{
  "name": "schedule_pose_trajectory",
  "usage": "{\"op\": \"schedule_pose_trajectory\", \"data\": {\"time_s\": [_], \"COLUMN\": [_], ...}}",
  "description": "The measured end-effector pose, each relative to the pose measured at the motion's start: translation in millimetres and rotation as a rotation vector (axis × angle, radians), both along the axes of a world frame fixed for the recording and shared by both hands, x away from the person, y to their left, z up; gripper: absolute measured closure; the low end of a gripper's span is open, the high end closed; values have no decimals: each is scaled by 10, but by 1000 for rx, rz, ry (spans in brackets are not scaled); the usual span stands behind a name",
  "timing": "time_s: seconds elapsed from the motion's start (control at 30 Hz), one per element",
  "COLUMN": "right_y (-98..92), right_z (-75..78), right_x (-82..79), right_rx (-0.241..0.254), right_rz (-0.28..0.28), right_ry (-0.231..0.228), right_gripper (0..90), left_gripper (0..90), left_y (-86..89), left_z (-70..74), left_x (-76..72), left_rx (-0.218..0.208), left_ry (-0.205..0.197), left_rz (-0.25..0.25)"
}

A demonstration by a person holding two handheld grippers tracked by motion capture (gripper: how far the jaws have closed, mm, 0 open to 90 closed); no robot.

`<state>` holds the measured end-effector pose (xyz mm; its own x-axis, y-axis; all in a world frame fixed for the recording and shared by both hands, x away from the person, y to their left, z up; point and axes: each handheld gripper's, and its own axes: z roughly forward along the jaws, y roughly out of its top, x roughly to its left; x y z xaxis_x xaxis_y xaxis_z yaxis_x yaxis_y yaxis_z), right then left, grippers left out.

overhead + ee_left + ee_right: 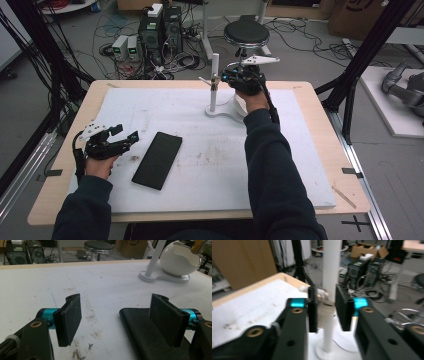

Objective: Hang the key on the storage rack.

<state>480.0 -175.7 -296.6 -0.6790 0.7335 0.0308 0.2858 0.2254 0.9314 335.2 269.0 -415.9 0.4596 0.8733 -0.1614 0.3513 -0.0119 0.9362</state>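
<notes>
Right tongs [325, 312] stand part open astride the lamp post [331, 270] at its joint, far centre of the worktop [210, 165]; pads apparently not pressing. Left tongs [117, 320] open, empty, near left, beside the black case [157, 160]. Risk, in our judgement: a sideways tug tips the lamp, since its base [222, 111] is light.

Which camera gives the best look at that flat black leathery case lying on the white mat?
The high view: the whole flat black leathery case lies in sight, slanted, beside the left tool. The left gripper view catches one textured end of it, partly behind a jaw.
</notes>
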Motion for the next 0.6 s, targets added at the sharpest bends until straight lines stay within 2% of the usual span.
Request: {"op": "schedule_pose_trajectory", "data": {"time_s": [0.07, 0.17, 0.2, 0.23, 0.27, 0.33, 0.37, 0.4, 0.43, 0.5, 0.53, 0.6], "right_y": [-89, -312, -312, -403, -403, -518, -605, -605, -648, -747, -839, -870], "right_z": [0, -59, -59, -80, -80, -134, -167, -167, -183, -243, -312, -344], "right_x": [-69, -272, -272, -336, -336, -444, -514, -514, -543, -647, -741, -771], "right_rx": [-34, -114, -114, -160, -160, -163, -206, -206, -211, -184, -189, -189], "right_rz": [-16, -38, -38, -52, -52, -62, -88, -88, -95, -96, -104, -104], "right_ry": [2, -50, -50, -16, -16, -40, 0, 0, 25, -10, 4, 7], "right_gripper": [604, 457, 457, 364, 364, 354, 247, 247, 244, 246, 246, 245], "left_gripper": [261, 261, 261, 261, 261, 261, 260, 260, 260, 260, 260, 260], "left_y": [-4, -8, -10, -12, -11, -12, -14, -12, -9, -6, -4, -1], "left_z": [-5, -5, -5, -6, -6, -5, -4, -2, 1, 3, 5, 3], "left_x": [-1, -3, -3, -5, -5, -7, -10, -12, -13, -17, -17, -13], "left_rx": [1, 1, -1, -2, 0, -3, -6, -7, -6, -13, -16, -15], "left_ry": [3, 6, 6, 6, 8, 7, 5, 3, 2, -1, -2, -1], "left_rz": [0, -5, -5, -4, -4, -6, -2, -3, -5, -1, -1, 1]}}
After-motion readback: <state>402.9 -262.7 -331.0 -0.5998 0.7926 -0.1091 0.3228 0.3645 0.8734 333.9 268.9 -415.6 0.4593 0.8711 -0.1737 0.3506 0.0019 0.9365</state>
